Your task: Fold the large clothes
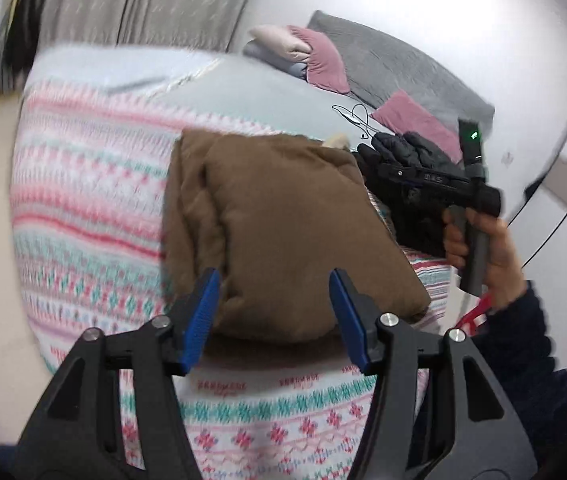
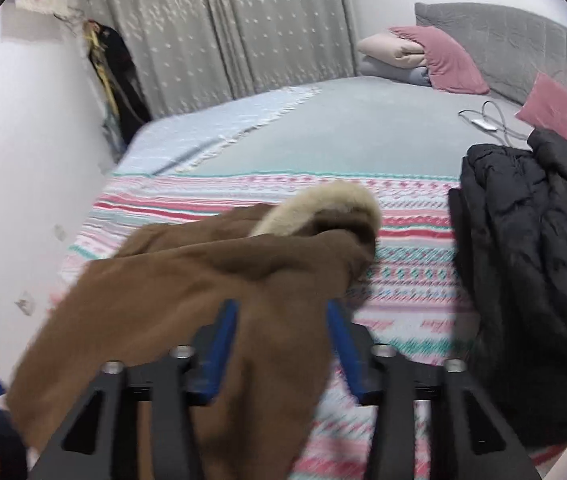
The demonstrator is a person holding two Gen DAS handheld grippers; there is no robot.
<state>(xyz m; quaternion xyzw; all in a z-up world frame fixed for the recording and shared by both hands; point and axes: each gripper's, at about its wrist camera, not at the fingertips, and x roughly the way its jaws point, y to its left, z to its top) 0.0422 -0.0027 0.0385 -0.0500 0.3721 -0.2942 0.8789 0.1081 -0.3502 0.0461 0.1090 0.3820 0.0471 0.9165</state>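
two grippers hover over the bed (image 2: 363,136), and neither has hold of anything as far as the pictures show. the left gripper (image 1: 275,316) has its blue fingers (image 1: 203,316) spread apart above the near edge of the brown coat (image 1: 283,232), with no cloth pinched between them. the right gripper (image 2: 283,344) has its fingers (image 2: 223,344) set closer together; brown fabric lies below and between them, but the pads do not seem to press on it, so i read it as let go, though motion blur makes this less than certain.

the brown coat lies on the striped pink-and-teal blanket (image 1: 83,200) near the foot of the bed, already gathered into a thick, puffy rectangular bundle. it looks padded and soft, with rounded edges and a seam down one side. a pale fur trim (image 2: 323,208) peeks out at its far end, probably the hood tucked under. placing it on the flat blanket gives room to press the folds down.

a black padded jacket (image 2: 523,280) sits crumpled just beside it, unfolded, likely waiting its turn. pink pillows (image 2: 451,60) rest well apart at the headboard.
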